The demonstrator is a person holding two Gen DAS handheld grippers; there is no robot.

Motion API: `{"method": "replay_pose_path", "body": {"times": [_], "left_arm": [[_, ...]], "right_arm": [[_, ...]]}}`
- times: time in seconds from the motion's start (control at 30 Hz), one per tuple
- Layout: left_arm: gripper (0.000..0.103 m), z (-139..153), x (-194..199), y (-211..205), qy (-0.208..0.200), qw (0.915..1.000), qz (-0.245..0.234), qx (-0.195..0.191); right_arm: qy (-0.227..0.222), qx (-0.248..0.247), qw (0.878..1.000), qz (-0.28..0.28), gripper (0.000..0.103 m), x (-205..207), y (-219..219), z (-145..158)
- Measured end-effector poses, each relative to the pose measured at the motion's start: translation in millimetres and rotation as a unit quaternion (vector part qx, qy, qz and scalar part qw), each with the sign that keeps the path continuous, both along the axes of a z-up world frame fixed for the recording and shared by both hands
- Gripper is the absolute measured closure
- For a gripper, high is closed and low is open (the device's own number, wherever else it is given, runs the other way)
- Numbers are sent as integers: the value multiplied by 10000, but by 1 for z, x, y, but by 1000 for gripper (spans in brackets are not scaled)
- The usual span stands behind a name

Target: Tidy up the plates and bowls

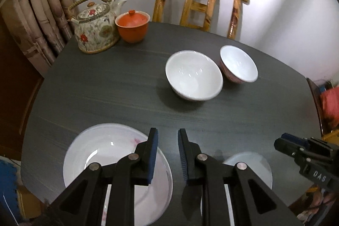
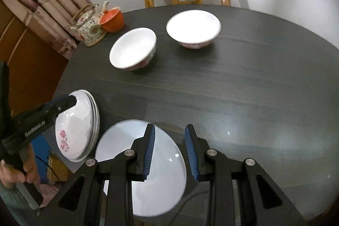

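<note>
We noted a dark grey bench (image 1: pixel 106 86) with crockery spread over it. In the left wrist view, the left hand-held gripper (image 1: pixel 168 153) hung low centre, its blue pads spread a little apart with nothing between them, only bare bench showing in the gap. Beneath its left finger, in the lower left of the frame, lay a stack of white plates with a pink flower print (image 1: pixel 101 154). A single plain white plate (image 1: pixel 254 164) lay just to the right, half hidden under the right finger.

In the right wrist view, the right hand-held gripper (image 2: pixel 170 151) stood low centre, pads likewise parted and empty, above the right edge of that plain plate. The flowered stack sat at lower left of that frame, close beside the plain plate; whether they touched we could not tell.

Two white bowls stood in the upper middle: a left bowl (image 2: pixel 133 48) and a right bowl (image 2: pixel 193 27), both with reddish pattern outside, near each other.

A floral teapot (image 1: pixel 95 29) and an orange lidded cup (image 1: pixel 133 24) stood touching in the upper left. A wooden chair (image 1: pixel 199 3) stood behind the bench.
</note>
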State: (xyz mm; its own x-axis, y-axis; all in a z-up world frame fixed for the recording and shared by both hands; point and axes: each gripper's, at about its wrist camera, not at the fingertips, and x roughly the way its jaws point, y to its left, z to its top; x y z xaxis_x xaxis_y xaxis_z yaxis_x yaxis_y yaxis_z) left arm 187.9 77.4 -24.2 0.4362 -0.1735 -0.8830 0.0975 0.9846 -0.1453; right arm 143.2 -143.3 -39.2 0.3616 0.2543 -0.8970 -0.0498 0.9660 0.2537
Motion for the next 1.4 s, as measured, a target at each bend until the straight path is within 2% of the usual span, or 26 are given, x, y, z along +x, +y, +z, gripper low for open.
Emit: {"method": "replay_pose_path", "body": {"times": [0.33,0.8,1.07,1.4], "left_arm": [[83,-14,59,3,255,9989,156,-354],[83,-47,122,-6,591,9942,456,-777],[83,-61,140,-5,729,9915,552,-930],[83,-71,144,-10,750,9924,440,-870]], "right_arm": [[206,-78,9993,312,74,67,27,-11],[461,260,9977,428,74,139,37,-43],[542,465,9968,356,74,166,41,-62],[559,513,9966,330,76,179,45,-72]]}}
